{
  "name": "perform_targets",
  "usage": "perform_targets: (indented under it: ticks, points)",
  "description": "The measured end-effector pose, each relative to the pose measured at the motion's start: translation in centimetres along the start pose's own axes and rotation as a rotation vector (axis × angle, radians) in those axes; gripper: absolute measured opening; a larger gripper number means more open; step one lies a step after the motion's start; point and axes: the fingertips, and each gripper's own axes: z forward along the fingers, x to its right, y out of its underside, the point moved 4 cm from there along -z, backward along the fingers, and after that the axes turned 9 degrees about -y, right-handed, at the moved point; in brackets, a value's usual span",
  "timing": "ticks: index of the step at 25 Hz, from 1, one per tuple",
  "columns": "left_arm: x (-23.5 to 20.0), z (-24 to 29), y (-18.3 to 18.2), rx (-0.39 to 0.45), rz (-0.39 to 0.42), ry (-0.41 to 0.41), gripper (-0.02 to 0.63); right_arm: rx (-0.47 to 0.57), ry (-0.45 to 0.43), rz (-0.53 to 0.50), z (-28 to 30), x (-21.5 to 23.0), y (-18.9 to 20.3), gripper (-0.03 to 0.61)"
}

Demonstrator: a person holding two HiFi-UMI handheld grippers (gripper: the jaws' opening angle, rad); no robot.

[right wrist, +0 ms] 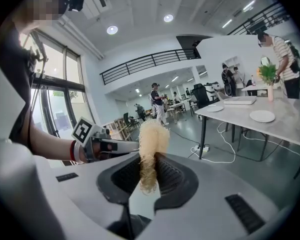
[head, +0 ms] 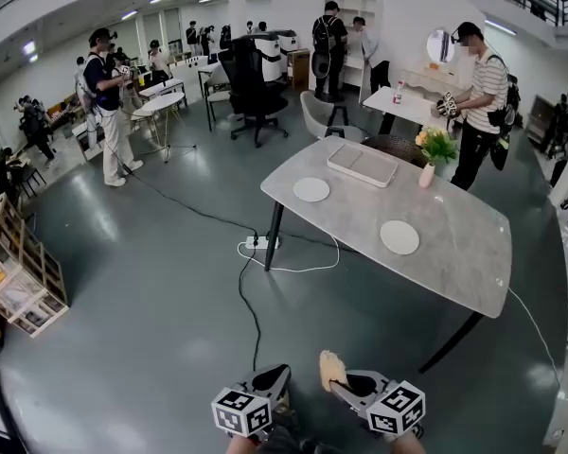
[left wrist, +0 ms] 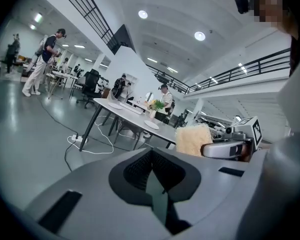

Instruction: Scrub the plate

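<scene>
The right gripper (right wrist: 149, 170) pinched a scrubber (right wrist: 152, 136) between its jaws, ready for the plate (right wrist: 262, 116) well ahead; the left gripper (left wrist: 152, 173) was clenched, empty.

3 views, all toward far table (head: 454, 253)

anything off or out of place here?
Nothing spilled or broken. Only oddity: a power strip and loose cables lie on the floor beside the table. Near plate and far plate lie flat.
</scene>
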Motion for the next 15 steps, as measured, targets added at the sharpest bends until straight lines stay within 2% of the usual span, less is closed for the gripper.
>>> perform_targets:
  ticks: [3,10,15]
  points:
    - [-2.8,2.0,-1.5,-0.004,-0.038,-0.009,0.014,-0.016,-0.014,0.011,2.8,2.0,-1.3,0.071]
    - [-9.0,6.4,-6.3,-0.011,-0.026,-0.017,0.014,0.005,0.030,0.024,8.2,7.9,-6.4,0.071]
    - [-11.8,8.6,-9.3,-0.013,-0.019,-0.005,0.014,0.019,0.048,0.056,10.7,10.5,-8.7,0.071]
